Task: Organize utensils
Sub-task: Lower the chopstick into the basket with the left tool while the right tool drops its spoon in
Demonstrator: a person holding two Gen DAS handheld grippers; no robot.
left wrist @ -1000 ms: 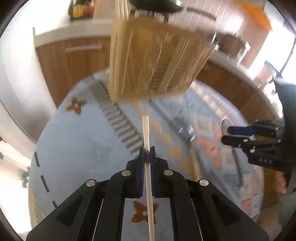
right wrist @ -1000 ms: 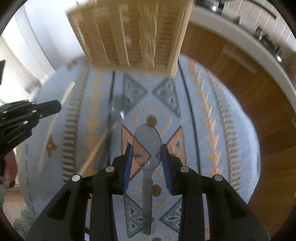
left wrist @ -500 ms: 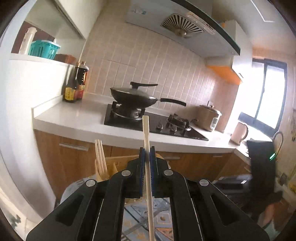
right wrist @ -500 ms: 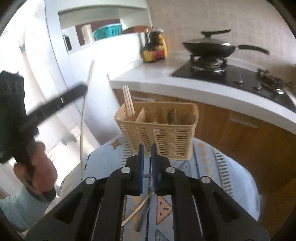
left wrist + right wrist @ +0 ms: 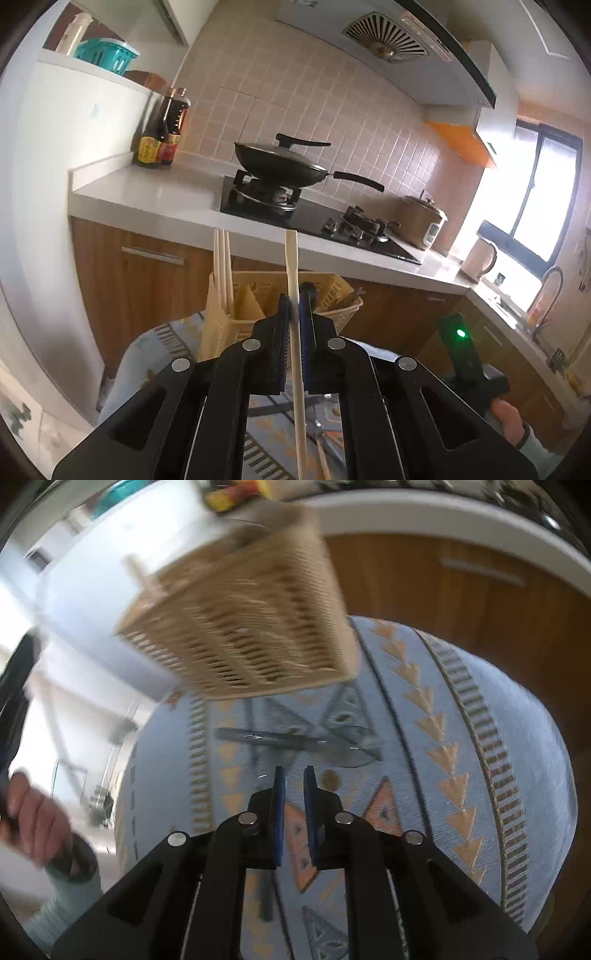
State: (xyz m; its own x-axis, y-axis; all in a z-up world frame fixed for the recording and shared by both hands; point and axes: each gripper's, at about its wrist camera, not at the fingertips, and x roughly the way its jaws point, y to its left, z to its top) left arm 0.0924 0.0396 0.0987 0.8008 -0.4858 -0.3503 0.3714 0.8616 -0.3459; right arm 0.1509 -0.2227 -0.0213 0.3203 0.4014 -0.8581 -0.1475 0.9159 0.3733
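My left gripper (image 5: 294, 297) is shut on a pale chopstick (image 5: 290, 258), which stands up above the tan slotted basket (image 5: 332, 291). Two more chopsticks (image 5: 221, 266) stand in the basket's left compartment. The right gripper (image 5: 294, 775) points down at the patterned tablecloth (image 5: 498, 738). Its jaws are opening with a narrow gap and nothing between them. A translucent spoon (image 5: 295, 742), blurred, lies crosswise on the cloth just beyond its fingertips. The basket (image 5: 243, 627) stands further off at the table's far side.
A kitchen counter (image 5: 147, 192) with sauce bottles (image 5: 159, 144) and a wok (image 5: 280, 162) on a stove runs behind the table. Another utensil handle (image 5: 321, 446) lies on the cloth under my left gripper. A hand (image 5: 33, 812) holds the left gripper at the left edge.
The left gripper rose and tipped upward with the chopstick, from facing the table to facing the counter. The right gripper closed and swung up, then tipped back down and parted its jaws.
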